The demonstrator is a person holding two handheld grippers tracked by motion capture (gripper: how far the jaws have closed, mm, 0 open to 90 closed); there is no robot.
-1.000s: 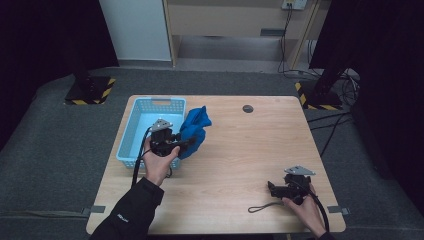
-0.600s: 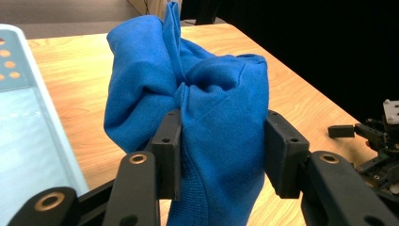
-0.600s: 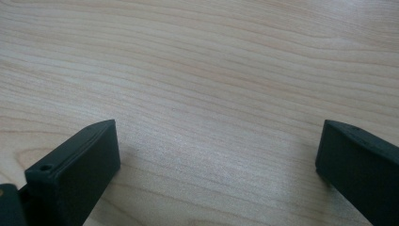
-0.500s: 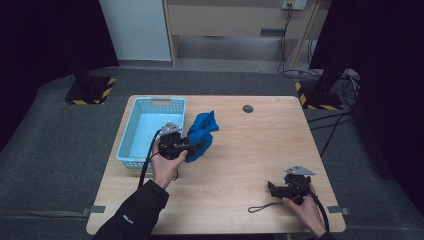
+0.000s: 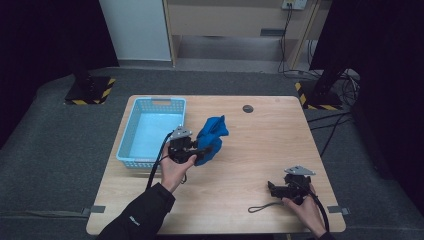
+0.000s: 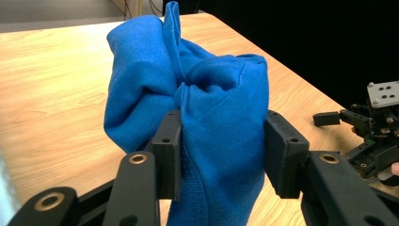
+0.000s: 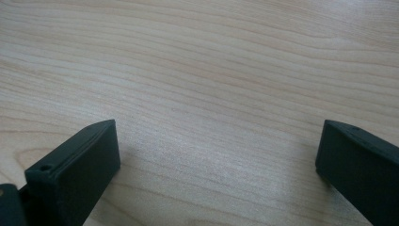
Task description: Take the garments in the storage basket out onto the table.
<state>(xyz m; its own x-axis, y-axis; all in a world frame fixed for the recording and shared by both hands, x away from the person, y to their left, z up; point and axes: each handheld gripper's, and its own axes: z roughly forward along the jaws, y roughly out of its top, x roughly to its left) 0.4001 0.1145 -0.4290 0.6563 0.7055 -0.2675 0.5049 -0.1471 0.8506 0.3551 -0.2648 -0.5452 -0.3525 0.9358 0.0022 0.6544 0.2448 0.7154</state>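
The blue cloth (image 5: 211,138) is bunched up in the left gripper (image 5: 202,151), just right of the light blue basket (image 5: 131,130) and over the left half of the wooden table (image 5: 260,150). In the left gripper view the cloth (image 6: 197,103) bulges between the two black jaws, whose pads press into it from both sides (a firm clamp on a thick wad of fabric), and its folds rise above them toward the far edge of the table. The hand (image 5: 174,170) bearing this gripper comes in from the near edge in a dark sleeve (image 5: 137,217), with the gripper's cable looping down beside the basket's near right corner.

The right gripper (image 5: 274,188) rests low at the near right of the table, well apart from the cloth, in the person's other hand (image 5: 305,210). In the right gripper view its jaws stand wide apart over bare wood, with nothing between them. A small dark round disc (image 5: 247,108) lies on the table near the far edge.
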